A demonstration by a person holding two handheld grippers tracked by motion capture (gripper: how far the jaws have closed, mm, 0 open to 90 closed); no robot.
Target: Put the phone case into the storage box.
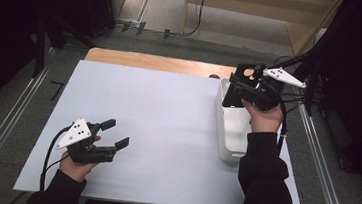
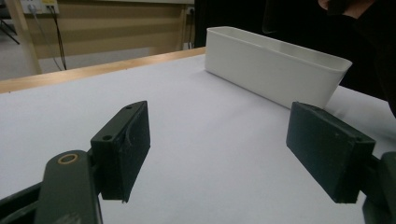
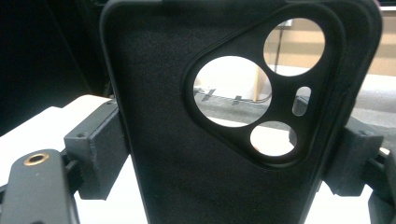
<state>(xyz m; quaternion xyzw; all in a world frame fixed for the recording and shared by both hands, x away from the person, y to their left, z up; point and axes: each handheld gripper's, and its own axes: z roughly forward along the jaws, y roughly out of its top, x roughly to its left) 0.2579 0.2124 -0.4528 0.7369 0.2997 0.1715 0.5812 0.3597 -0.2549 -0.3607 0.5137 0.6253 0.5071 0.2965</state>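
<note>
A black phone case [image 3: 177, 163] with a cut-out for camera lenses stands upright between the jaws of my right gripper [image 3: 224, 158], which is shut on its two side edges. From the high view, this right gripper [image 1: 235, 87] holds the case [image 1: 245, 69] above the far end of a long white bin [image 1: 231, 137] at the table's right side. Low over the near left part of the table, my left gripper [image 1: 118, 132] is open with nothing between its jaws. The left gripper view looks past that open gripper [image 2: 219, 149] across the table at the bin [image 2: 275, 70].
A white sheet [image 1: 157, 120] covers the table, with a wooden strip [image 1: 152, 61] along its far edge. Metal rails [image 1: 11, 121] run along both sides of the table. Dark stands and cables crowd the far right behind the bin.
</note>
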